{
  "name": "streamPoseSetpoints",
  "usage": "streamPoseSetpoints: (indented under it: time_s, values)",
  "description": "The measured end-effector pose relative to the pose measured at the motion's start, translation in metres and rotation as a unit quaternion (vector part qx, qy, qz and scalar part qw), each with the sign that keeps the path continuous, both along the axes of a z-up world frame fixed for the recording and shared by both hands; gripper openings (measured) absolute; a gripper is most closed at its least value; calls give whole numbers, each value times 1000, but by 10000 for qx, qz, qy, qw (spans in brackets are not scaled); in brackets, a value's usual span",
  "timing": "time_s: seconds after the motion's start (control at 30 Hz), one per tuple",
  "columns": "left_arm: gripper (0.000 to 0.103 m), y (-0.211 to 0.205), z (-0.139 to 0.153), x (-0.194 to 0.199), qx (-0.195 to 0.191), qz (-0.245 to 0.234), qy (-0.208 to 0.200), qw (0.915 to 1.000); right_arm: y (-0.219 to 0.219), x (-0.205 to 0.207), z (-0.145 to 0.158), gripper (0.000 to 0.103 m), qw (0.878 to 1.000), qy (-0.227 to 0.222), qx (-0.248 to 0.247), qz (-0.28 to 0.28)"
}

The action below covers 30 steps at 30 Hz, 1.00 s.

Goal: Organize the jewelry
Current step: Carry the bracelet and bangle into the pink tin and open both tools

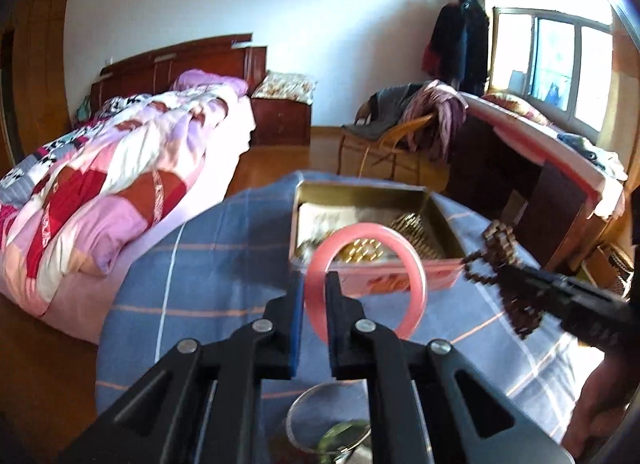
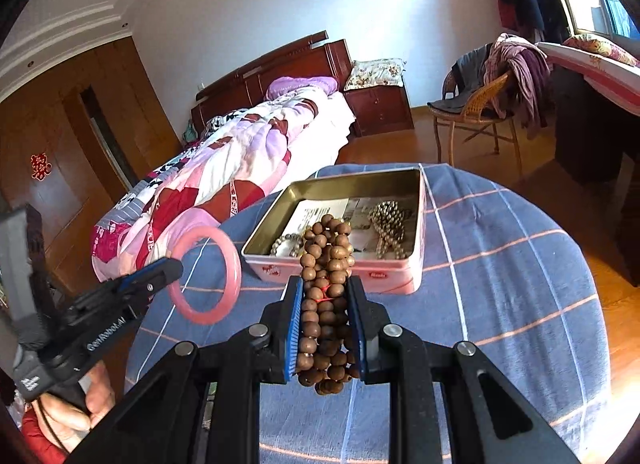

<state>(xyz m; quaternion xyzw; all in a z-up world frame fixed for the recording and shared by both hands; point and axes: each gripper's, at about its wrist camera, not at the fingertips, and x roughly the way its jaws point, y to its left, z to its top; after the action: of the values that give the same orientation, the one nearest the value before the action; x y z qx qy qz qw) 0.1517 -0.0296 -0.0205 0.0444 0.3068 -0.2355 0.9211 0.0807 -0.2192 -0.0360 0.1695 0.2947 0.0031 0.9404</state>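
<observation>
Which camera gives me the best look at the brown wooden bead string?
The right wrist view: the bead string fills the centre, sharp, clamped between the right hand-held gripper pads, single beads countable. The left wrist view shows it only at the right edge, small, dark and motion-blurred, dangling near the tin.

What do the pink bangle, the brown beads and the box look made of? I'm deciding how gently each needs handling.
Pink bangle: smooth, glossy, slightly translucent, so stone, glass or resin; I cannot tell which.
Brown beads: matte, uneven brown rounds, probably wood or seed.
Box: thin metal tin, with a shiny golden inside and printed pink outside.
</observation>
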Motion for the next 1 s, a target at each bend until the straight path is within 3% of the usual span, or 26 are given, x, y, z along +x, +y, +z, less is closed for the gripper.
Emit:
streamPoseSetpoints:
  time_s: [0.37,0.43,0.57,0.83,0.93,1.0]
  values:
    - [11,-48,3,45,-107,-205,-81,9997,-30,51,17,22,9993,-221,-7,-313]
    - [11,-58,-1,59,5,-162,-100,9998,-38,70,13,22,9988,-144,1,-478]
    - [11,-74,-19,91,52,-125,266,9996,-49,103,0,22,9983,104,45,-571]
    - [11,-96,-41,108,463,-140,429,9979,-53,135,-26,22,9972,439,15,-606]
    - [11,-100,-46,112,587,-115,505,9969,-52,138,-32,25,9973,496,71,-533]
    - [13,-103,-49,113,673,-158,626,9956,-52,139,-33,34,9971,557,98,-505]
